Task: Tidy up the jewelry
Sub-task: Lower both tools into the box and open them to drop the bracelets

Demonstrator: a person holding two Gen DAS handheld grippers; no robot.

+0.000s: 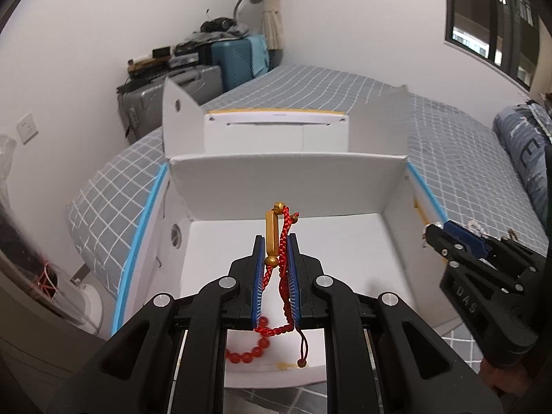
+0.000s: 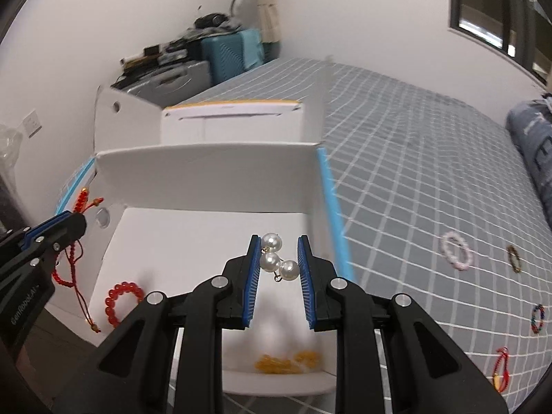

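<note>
My left gripper is shut on a red braided cord bracelet with a gold bar and holds it over the open white box; the cord hangs below. It also shows in the right wrist view. My right gripper is shut on a pearl piece over the box's right side. A red bead bracelet and a yellow bead piece lie inside the box.
The box sits on a grey checked bed. Several bracelets lie on the bed at right: pink, brown, multicoloured, red. Suitcases stand by the wall.
</note>
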